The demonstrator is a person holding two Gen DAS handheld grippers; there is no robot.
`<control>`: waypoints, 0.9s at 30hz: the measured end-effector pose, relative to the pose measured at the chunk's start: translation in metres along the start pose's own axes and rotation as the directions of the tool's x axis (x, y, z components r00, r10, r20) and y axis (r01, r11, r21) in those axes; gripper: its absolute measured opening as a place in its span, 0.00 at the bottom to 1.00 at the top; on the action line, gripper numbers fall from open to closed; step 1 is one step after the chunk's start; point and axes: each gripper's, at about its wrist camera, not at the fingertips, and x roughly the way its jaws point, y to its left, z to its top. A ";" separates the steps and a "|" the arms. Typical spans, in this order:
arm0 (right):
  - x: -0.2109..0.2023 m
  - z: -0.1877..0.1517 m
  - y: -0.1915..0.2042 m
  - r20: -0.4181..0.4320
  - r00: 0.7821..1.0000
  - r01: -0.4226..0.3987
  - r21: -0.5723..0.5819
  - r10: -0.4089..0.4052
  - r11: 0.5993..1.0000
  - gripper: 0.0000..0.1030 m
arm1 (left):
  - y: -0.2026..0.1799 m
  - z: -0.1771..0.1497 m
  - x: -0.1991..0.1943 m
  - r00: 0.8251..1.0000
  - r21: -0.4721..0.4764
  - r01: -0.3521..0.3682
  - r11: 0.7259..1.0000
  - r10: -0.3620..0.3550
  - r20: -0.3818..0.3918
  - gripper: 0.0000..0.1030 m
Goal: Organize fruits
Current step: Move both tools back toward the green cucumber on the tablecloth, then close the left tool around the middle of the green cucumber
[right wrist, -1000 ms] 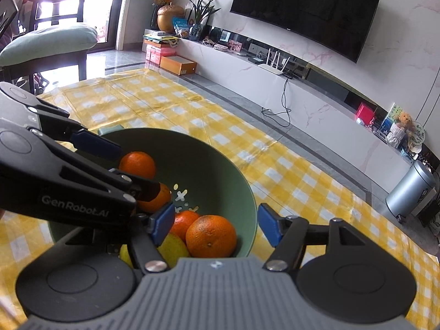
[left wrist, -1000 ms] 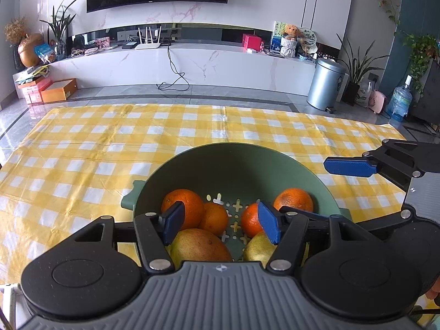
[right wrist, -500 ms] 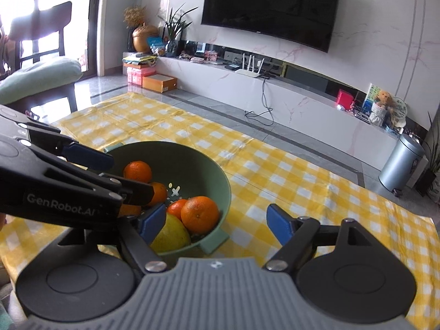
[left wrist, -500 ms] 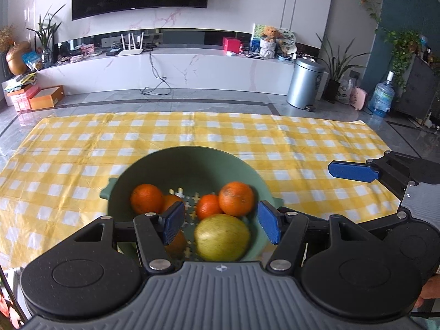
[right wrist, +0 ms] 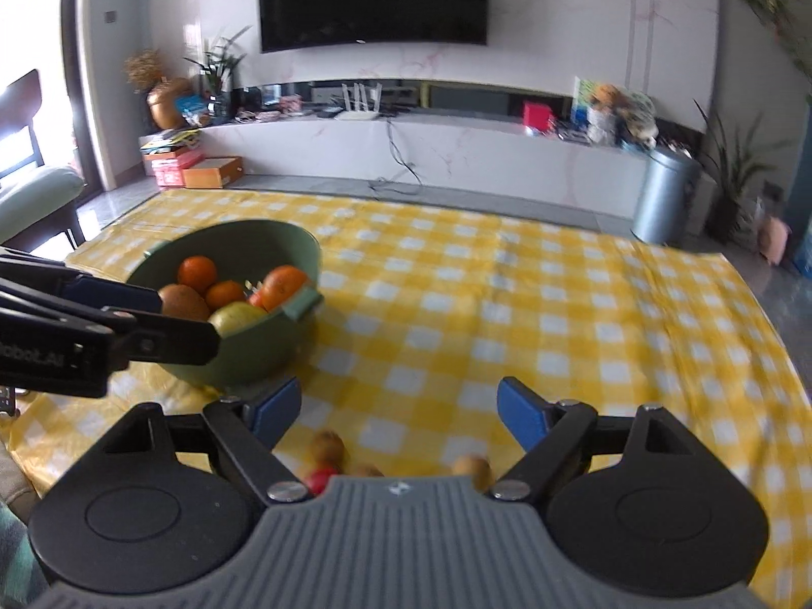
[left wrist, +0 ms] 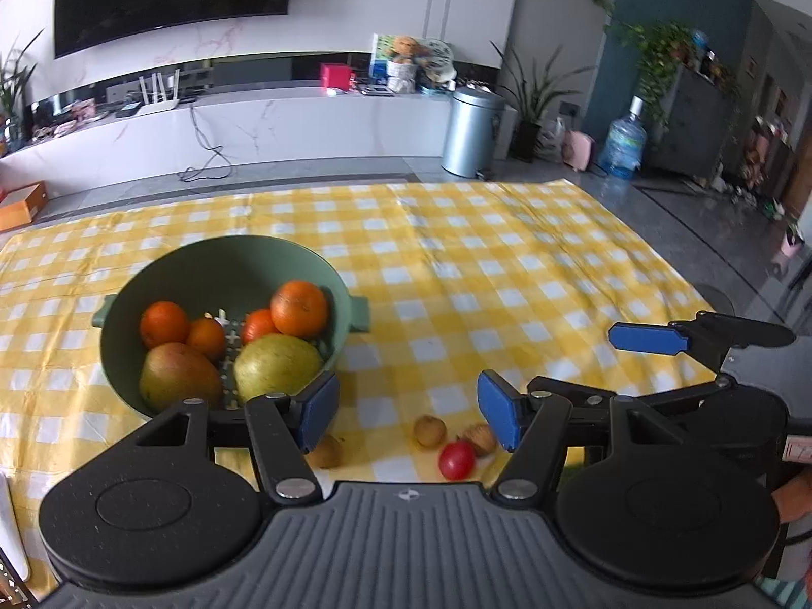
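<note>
Yellow-and-white check cloth (left wrist: 507,264) covers the worktop; all fruit sits on it. Green colander bowl (left wrist: 325,274) at about 10 o'clock from the left hand-held gripper (left wrist: 408,413), handles on both sides. Inside it: four oranges (left wrist: 298,307), plus a reddish-yellow mango (left wrist: 175,375) and a yellow-green pear (left wrist: 276,366) at the near rim, the pear touching two of the oranges.

Left hand-held gripper: jaws spread wide, nothing between the blue pads, hovering above the cloth. Loose items in front of it, left wrist view: small red tomato-like fruit (left wrist: 457,459) at 6 o'clock just under the gap, three small brown round fruits near it, one (left wrist: 430,430) just up-left of the red one, one (left wrist: 479,437) touching the red one on its right and partly behind the right pad, one (left wrist: 326,451) apart at 8 o'clock below the left pad. Species unclear.

Right hand-held gripper (right wrist: 398,413): jaws have just been opening and now stand wide, nothing between them. Bowl at its 10 o'clock. Same small fruits show at the bottom of its view, partly hidden by the gripper body. Left gripper's finger crosses at 9 o'clock in front of the bowl.

Right wrist frame is motion-blurred.
</note>
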 end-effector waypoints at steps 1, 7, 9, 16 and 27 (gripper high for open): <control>-0.002 -0.005 -0.005 -0.010 1.000 0.007 0.016 -0.007 1.000 0.79 | -0.004 -0.003 0.000 1.000 0.015 0.005 1.000 -0.005 -0.005 0.72; -0.010 -0.031 -0.028 -0.072 0.997 0.043 0.123 -0.034 0.991 0.79 | -0.020 -0.020 0.003 0.998 0.067 0.038 0.997 -0.034 -0.055 0.72; -0.011 -0.037 -0.032 -0.090 0.996 0.038 0.147 -0.025 0.988 0.79 | -0.026 -0.027 0.005 0.996 0.089 0.044 0.995 -0.037 -0.078 0.72; -0.005 -0.050 -0.034 -0.164 0.986 0.006 0.180 0.024 0.984 0.68 | -0.045 -0.050 0.016 0.988 0.210 0.088 0.974 -0.058 -0.145 0.72; 0.004 -0.067 -0.034 -0.284 0.957 -0.018 0.170 0.066 0.985 0.53 | -0.079 -0.069 0.043 0.980 0.498 0.094 0.862 0.009 -0.200 0.72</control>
